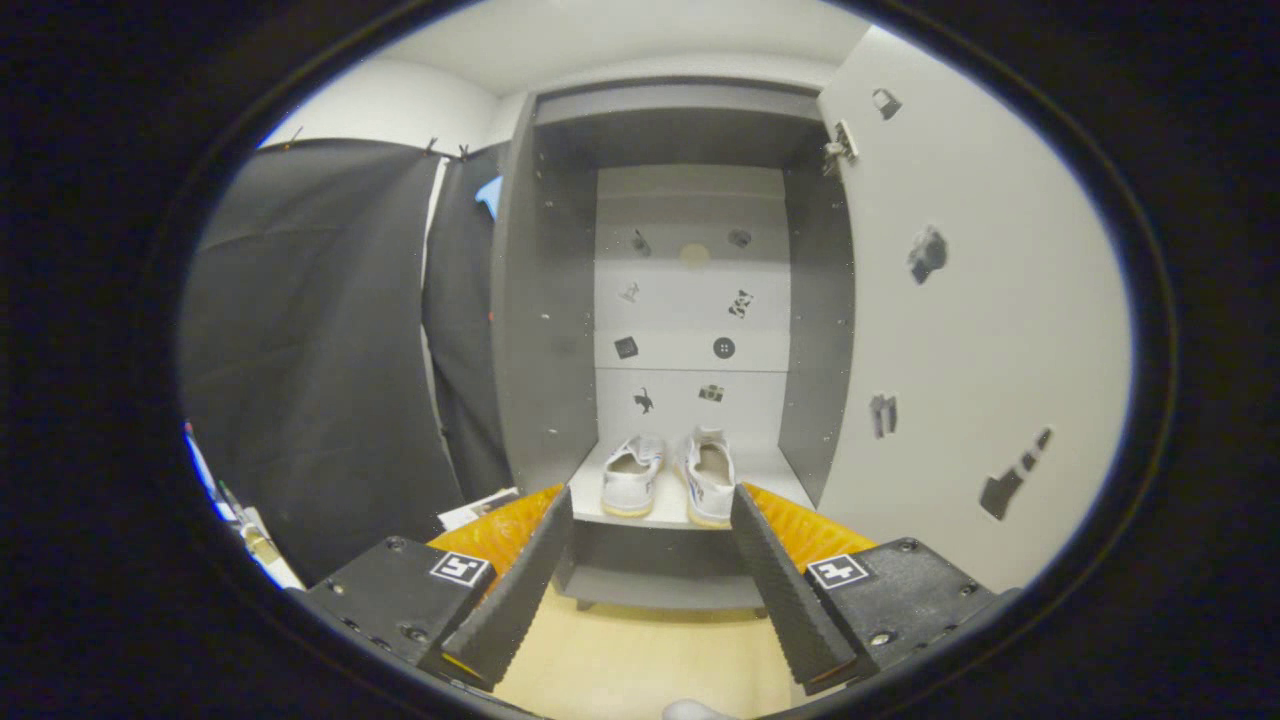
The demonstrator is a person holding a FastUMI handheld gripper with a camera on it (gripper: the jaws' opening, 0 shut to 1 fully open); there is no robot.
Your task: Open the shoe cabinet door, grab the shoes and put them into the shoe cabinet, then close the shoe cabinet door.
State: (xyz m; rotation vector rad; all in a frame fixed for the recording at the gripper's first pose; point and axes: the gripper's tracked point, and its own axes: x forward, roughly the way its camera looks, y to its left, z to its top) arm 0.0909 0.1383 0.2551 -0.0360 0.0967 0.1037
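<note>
Your gripper (652, 505) is spread wide with nothing between its fingers, which frame the cabinet's lower shelf from a little way back. Each finger carries a small square marker on its housing, and bare pale wooden floor (640, 660) shows in the gap between them.

Starting at your left, black cloth (320, 350) hangs as the booth wall, gathered into two panels with a pale strip between them. A few small items sit low against the cloth by the left finger; they are too blurred to name.

Next comes the shoe cabinet (545, 300), a tall grey unit, open toward you. Its back panel (690, 330) is lighter grey and dotted with small dark stickers in pairs. On the lower shelf (775, 470) stand the shoes (670, 478), a white pair side by side with heels toward you and toes pointing in at the back panel. They sit near the shelf's front edge, just beyond your fingertips and roughly centred between them, not touched by either finger. The left shoe angles slightly toward the cabinet's left wall.

To your right, the cabinet door (980, 330) is swung fully open, its pale inner face toward you, with hinge hardware near its top corner and several dark stickers scattered across it.
</note>
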